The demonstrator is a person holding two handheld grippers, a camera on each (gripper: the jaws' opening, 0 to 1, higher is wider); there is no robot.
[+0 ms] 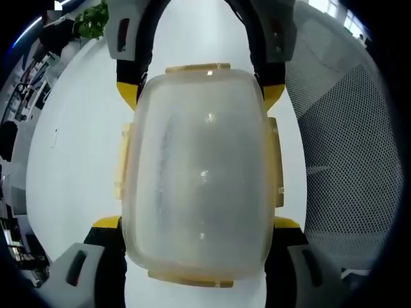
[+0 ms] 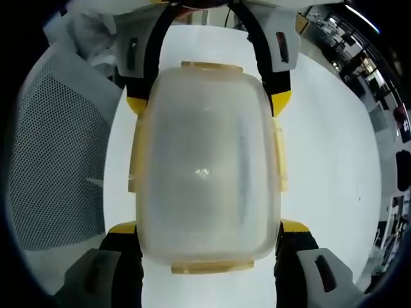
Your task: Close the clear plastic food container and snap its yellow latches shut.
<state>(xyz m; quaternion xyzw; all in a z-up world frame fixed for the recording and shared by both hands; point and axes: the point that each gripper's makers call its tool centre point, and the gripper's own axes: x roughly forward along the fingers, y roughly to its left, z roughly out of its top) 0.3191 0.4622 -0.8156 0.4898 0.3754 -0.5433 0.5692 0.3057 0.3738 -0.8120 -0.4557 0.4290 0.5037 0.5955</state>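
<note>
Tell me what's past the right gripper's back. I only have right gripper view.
Observer: In left gripper view, a green plant stands beyond the far edge of the white table, off to one side of the right gripper.
Operator: Anything else out there?
Observer: Bright window panes at that view's top, past the mesh chair.

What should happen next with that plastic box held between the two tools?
Probably press a side yellow latch in. The container sits on the white table, lid seemingly on, with the left hand-held gripper and right hand-held gripper straddling opposite ends.
</note>
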